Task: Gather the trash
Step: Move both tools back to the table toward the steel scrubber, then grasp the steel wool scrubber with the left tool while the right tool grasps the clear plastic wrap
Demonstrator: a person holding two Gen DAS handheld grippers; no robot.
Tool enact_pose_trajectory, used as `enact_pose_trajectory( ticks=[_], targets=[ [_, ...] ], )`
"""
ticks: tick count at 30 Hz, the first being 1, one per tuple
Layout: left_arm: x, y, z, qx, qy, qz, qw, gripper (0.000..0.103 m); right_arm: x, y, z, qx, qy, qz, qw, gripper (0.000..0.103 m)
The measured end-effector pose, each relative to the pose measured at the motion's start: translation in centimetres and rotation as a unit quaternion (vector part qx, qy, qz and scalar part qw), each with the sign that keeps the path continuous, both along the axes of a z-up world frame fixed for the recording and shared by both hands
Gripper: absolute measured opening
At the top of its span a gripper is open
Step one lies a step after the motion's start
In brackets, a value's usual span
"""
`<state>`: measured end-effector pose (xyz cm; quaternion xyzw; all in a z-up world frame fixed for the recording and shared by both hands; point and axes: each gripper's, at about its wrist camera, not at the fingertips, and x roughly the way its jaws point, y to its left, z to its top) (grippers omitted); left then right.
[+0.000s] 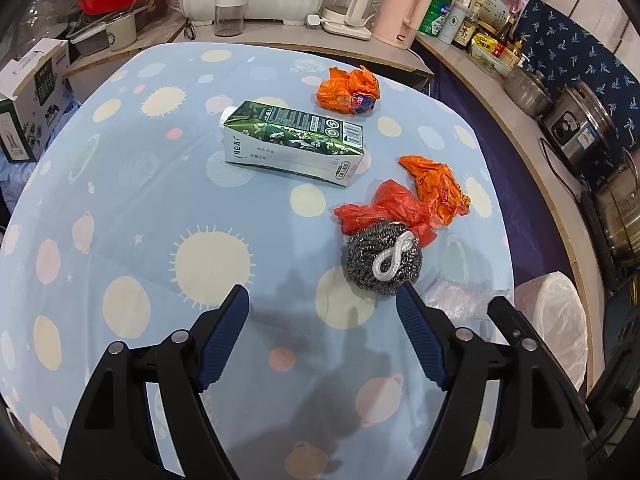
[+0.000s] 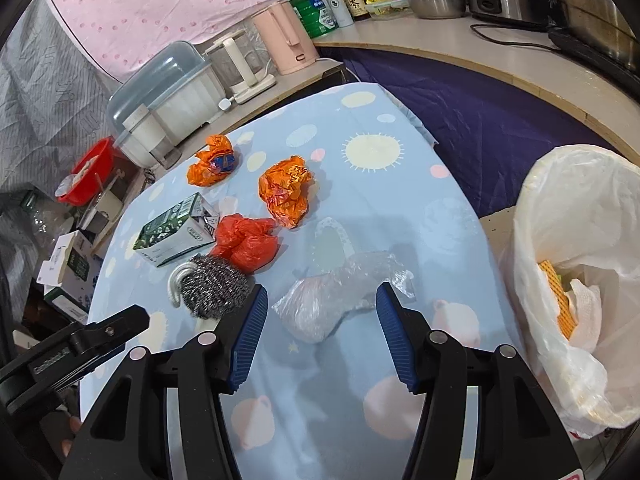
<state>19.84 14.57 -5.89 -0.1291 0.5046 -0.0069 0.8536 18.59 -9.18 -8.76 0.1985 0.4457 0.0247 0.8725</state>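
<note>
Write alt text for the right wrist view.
The open right hand-held gripper hovers over a crumpled clear plastic bag on a blue patterned tablecloth. A lined trash bin stands to the right.

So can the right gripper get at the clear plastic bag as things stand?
Probably yes: the right gripper is open, the clear plastic bag lies just ahead between its fingers, and nothing covers it.

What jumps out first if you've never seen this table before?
Bright crumpled orange wrappers and a red bag lie scattered across the blue spotted tablecloth, beside a green carton lying on its side. Nearer, a steel scourer sits just ahead of the open left gripper, and a white-lined bin stands off the table's right edge.
</note>
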Motion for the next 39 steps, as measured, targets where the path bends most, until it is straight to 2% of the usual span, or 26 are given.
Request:
enact_pose_trajectory(
  ticks=[5,7,9,11,14,16,21,26,31,39],
  targets=[
    [1.1,-0.8,-0.4,0.001,0.003,-0.010,0.9999,0.073,1.5,0.1,-1.6,0.003,0.017,0.003,1.000,0.055],
    [1.6,-1.3,-0.5,0.000,0.003,-0.016,0.9999,0.076,1.9,0.1,-2.1,0.004,0.021,0.004,1.000,0.052],
    [2.1,-1.8,-0.7,0.000,0.004,-0.020,0.9998,0.076,2.3,0.1,-2.6,0.005,0.028,0.010,1.000,0.042],
    [2.7,-2.3,-1.0,0.000,0.004,-0.024,0.9997,0.076,2.5,0.2,-3.0,0.006,0.034,0.016,0.999,0.025],
    [3.8,-2.8,-1.8,0.000,0.009,-0.027,0.9996,0.076,2.6,0.3,-3.3,0.008,0.036,0.021,0.999,0.017],
    [4.5,-3.0,-2.4,0.000,0.010,-0.026,0.9996,0.076,2.7,0.3,-3.3,0.009,0.036,0.023,0.999,0.016],
    [5.4,-3.7,-3.1,-0.007,0.010,-0.032,0.9994,0.066,2.7,0.3,-3.5,0.014,0.037,0.025,0.999,0.015],
    [5.1,-4.7,-2.7,-0.010,0.002,-0.047,0.9989,0.045,2.6,0.2,-3.3,0.015,0.039,0.030,0.999,0.015],
    [3.9,-4.7,-2.3,-0.014,-0.006,-0.045,0.9989,0.040,2.1,0.4,-2.5,0.004,0.038,0.044,0.998,0.012],
    [0.9,-3.8,-1.2,-0.015,-0.013,-0.038,0.9991,0.039,0.1,0.7,-0.4,-0.003,0.019,0.058,0.998,0.010]
  ],
)
